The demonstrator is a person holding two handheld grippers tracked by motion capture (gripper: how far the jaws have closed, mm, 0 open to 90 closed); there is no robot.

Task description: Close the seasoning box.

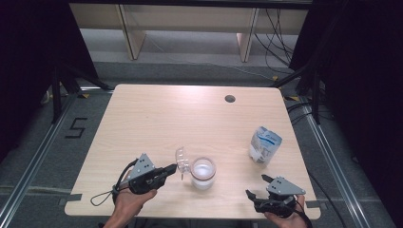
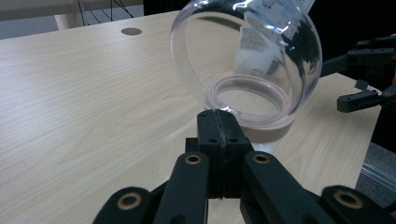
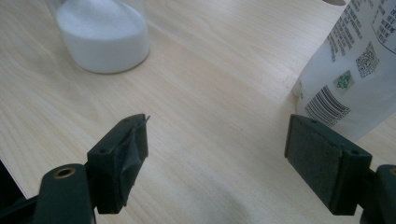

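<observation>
A clear jar [image 1: 203,173] holding white powder stands near the table's front edge; its pinkish rim [image 2: 252,98] is uncovered. Its clear domed lid [image 1: 183,160] is tipped up on the jar's left side. My left gripper [image 1: 175,167] is shut on the lid's edge, and in the left gripper view the jaws [image 2: 218,116] meet with the lid [image 2: 247,51] rising just beyond them. My right gripper [image 1: 256,186] rests open at the front right, apart from the jar. Between its wide jaws [image 3: 217,144] is bare table, with the jar [image 3: 105,37] far left.
A white and blue printed pouch [image 1: 264,145] stands at the table's right side, close to the right gripper's far jaw [image 3: 355,70]. A round cable hole [image 1: 230,99] sits near the table's back edge. The wooden table [image 1: 157,118] is bare across its left and middle.
</observation>
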